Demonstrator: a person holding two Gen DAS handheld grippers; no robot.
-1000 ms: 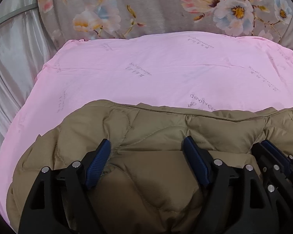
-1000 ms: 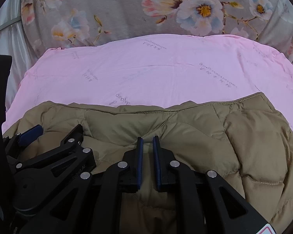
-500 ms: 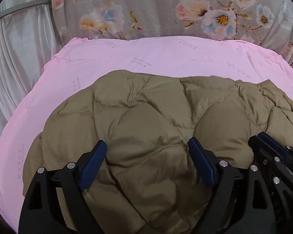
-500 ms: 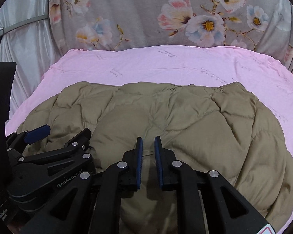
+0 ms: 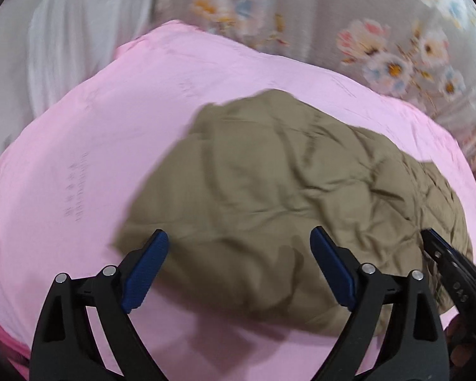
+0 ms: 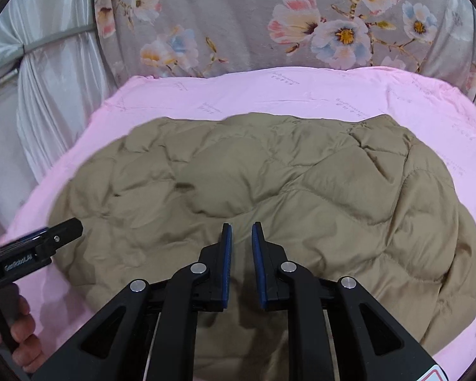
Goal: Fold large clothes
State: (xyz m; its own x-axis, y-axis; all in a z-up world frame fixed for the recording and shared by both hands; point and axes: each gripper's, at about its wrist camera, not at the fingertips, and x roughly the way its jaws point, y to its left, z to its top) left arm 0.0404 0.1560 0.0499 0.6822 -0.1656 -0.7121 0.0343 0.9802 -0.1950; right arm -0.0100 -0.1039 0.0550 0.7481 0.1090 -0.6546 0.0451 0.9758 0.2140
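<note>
Khaki quilted fabric, puffy and soft, makes up the jacket (image 6: 269, 197), which lies as a rounded folded mound on the pink sheet (image 6: 301, 92) of a bed, filling the middle and reaching toward the near edge, with bare sheet showing along the far edge and at both sides. Nothing grips it at this moment. The right gripper (image 6: 241, 238) hangs just above the near part of the mound, its blue pads standing a narrow gap apart with only air between them. The left gripper (image 5: 238, 244) is over the jacket's left near corner, its jaws opening wide with no cloth pinched between the pads; its picture is smeared, so fine detail there cannot be read. In the right view a hand (image 6: 19, 327) holds the left tool's handle at the lower left. Beyond the sheet's far edge rises a grey floral cover (image 6: 238, 16), and a pale satin curtain (image 6: 54, 89) hangs past the far left corner. Judging from how things lie, one fold is laid and the next wants a fresh hold. To do it well, each gripper should probably bite a matching point on one edge of the mound, taking all layers so the padding does not slip. Lifting both sides evenly and carrying the edge across low should keep the fill from ballooning. Pressing the fold flat before release would help, since the springy cloth may unfold itself.
</note>
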